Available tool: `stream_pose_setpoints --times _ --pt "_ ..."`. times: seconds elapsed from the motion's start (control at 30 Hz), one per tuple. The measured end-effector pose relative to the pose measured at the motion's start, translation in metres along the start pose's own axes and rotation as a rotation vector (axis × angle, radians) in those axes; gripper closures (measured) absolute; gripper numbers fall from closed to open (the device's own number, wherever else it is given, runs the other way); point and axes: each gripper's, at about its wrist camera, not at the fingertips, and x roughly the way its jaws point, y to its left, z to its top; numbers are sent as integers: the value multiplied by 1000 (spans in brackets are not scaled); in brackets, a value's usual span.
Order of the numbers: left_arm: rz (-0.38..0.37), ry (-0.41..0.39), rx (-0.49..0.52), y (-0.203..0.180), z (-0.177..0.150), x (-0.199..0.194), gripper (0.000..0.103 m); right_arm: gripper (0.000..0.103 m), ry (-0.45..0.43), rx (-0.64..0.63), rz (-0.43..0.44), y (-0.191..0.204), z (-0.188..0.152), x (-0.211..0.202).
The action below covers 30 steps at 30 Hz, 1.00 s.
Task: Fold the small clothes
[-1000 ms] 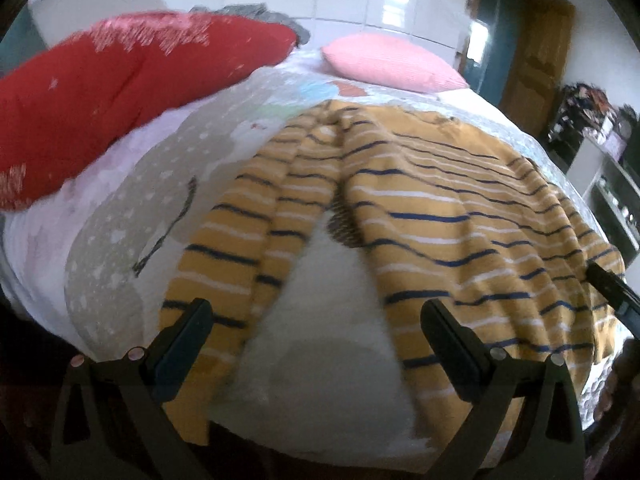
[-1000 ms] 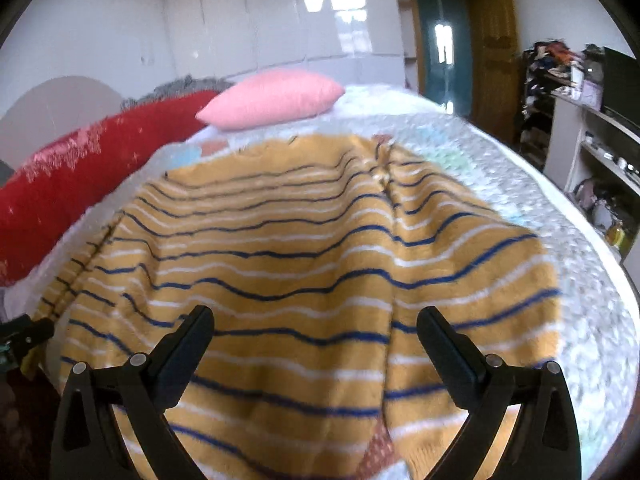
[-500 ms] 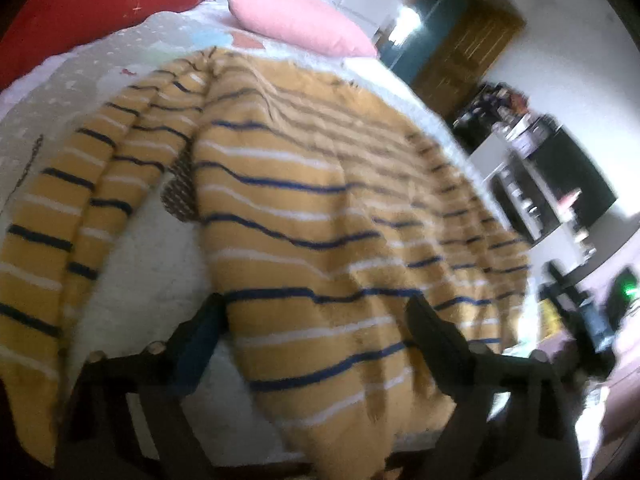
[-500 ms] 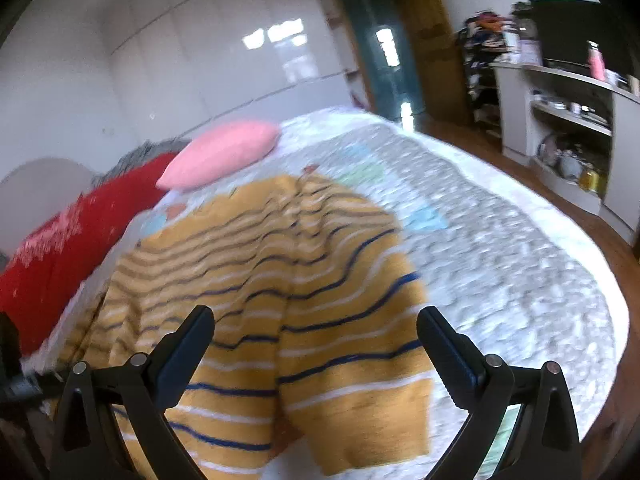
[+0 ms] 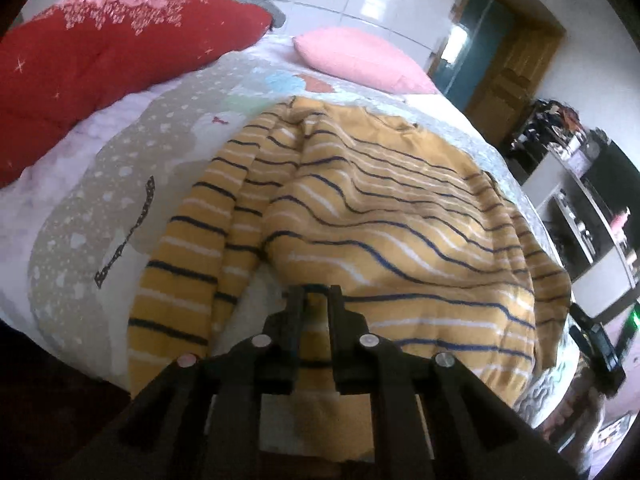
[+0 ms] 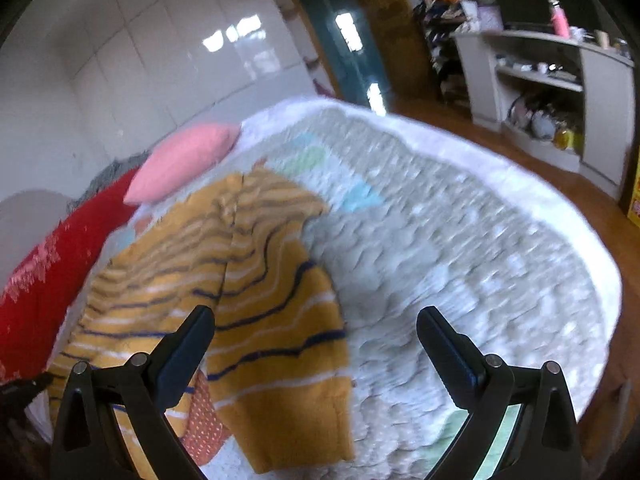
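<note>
A yellow sweater [image 5: 380,216] with navy and white stripes lies spread on the bed, one sleeve [image 5: 192,248] stretched along its left side. My left gripper [image 5: 316,300] is shut on the sweater's near hem at its left corner. In the right wrist view the sweater [image 6: 248,280] lies at the left, with its other sleeve hanging toward the near edge. My right gripper [image 6: 316,344] is open and empty, above the sleeve and the bare bedspread beside it. The right gripper also shows at the right edge of the left wrist view [image 5: 596,344].
The bed has a quilted patterned bedspread [image 6: 460,264]. A red quilt [image 5: 100,64] and a pink pillow [image 5: 360,60] lie at the head. White shelves with clutter [image 6: 552,92] stand to the right, past a strip of wooden floor [image 6: 624,248].
My left gripper has moved in and closed on the sweater's hem. My right gripper has swung right, off the sweater's body toward the bare bedspread, and stays open.
</note>
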Motion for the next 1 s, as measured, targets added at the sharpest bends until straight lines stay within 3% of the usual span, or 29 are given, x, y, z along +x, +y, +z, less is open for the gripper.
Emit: stream_pose_setpoints --times 0.07,0.13,0.17,0.2,0.23,0.27,0.3,0.37,0.47,0.5,0.57,0.63,0.73,0.8,0.9,1.0 --pt "-18 -2 19 -5 -5 -5 78 10 57 -14 0 2 -5 15" --pt "-20 -16 16 -6 -6 -10 58 45 108 -18 19 1 -6 23" --pt "-17 -29 16 -5 -6 -13 56 54 113 -20 29 0 -4 22" --pt "-11 -37 18 -5 -6 -16 54 73 124 -5 79 -3 -1 20" --pt "0 -43 21 -5 -6 -19 49 85 133 13 114 -7 1 20" --pt "14 -49 25 -6 -5 -21 46 87 134 31 118 -13 5 17" --pt "26 -56 29 -6 -5 -23 44 87 120 27 68 -17 8 12" --pt "56 -73 46 -8 -5 -28 42 87 83 -4 -123 -24 16 4" --pt "96 -91 63 -9 -6 -31 35 86 -21 -87 -470 -28 26 -15" --pt "98 -94 62 -8 -7 -31 34 86 -46 -79 -505 -29 29 -23" --pt "101 -95 57 -5 -8 -31 33 80 -62 -43 -420 -29 32 -35" --pt "101 -93 48 -1 -8 -29 30 56 -66 -44 -322 -21 31 -43" --pt "126 -91 20 14 -8 -28 30 47 -82 -111 -232 6 24 -51" --pt "150 -93 -13 32 -6 -27 29 40 -46 -158 -120 30 17 -45" --pt "181 -81 -63 60 -3 -20 28 39 46 -202 28 59 1 -25" --pt "173 -45 -104 86 -1 -7 28 39 121 -250 55 78 -17 0"
